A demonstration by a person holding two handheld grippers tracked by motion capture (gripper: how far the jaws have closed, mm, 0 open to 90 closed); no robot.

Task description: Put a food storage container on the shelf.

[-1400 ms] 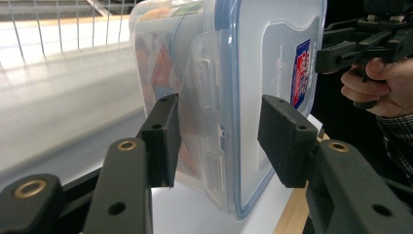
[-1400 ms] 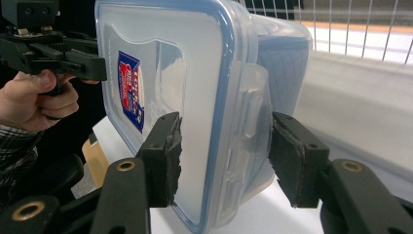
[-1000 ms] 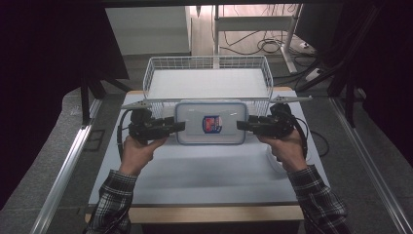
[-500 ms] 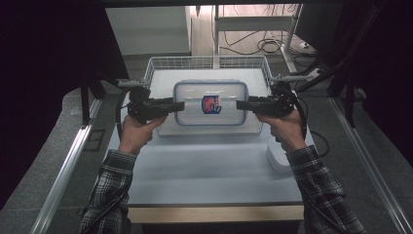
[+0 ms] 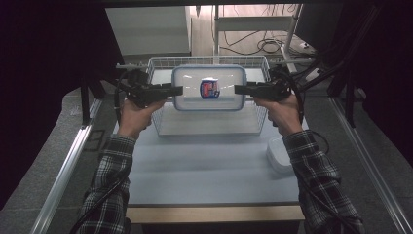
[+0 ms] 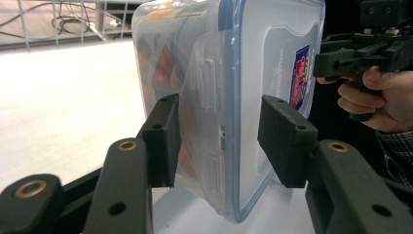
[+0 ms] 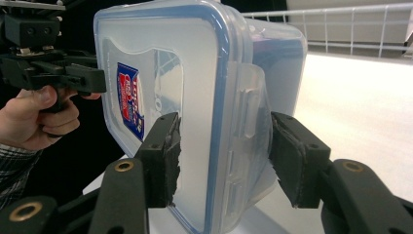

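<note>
Nearest the person, the pale surface (image 5: 209,170) lies mostly bare from its wooden front edge up to the basket, with a small white lidded tub (image 5: 280,155) sitting close to its right edge beside the plaid sleeve. Both forearms reach forward across that open stretch. The left gripper (image 5: 176,90) and the right gripper (image 5: 238,89) face each other level, each with its jaws partly closed and clamped on one short end of the clear food container (image 5: 208,88). In the left gripper view, the two black pads sit on either side of the container's end at its locking flap, one under the base side and one on the blue-rimmed lid; the right gripper view shows the same grip at the opposite end. The container hangs lid up, clear of the surface, over the wire basket (image 5: 160,122), roughly centred between the basket's side walls with room left at each end. Beyond the basket's far rim are a metal rack and loose cables on the floor.
</note>
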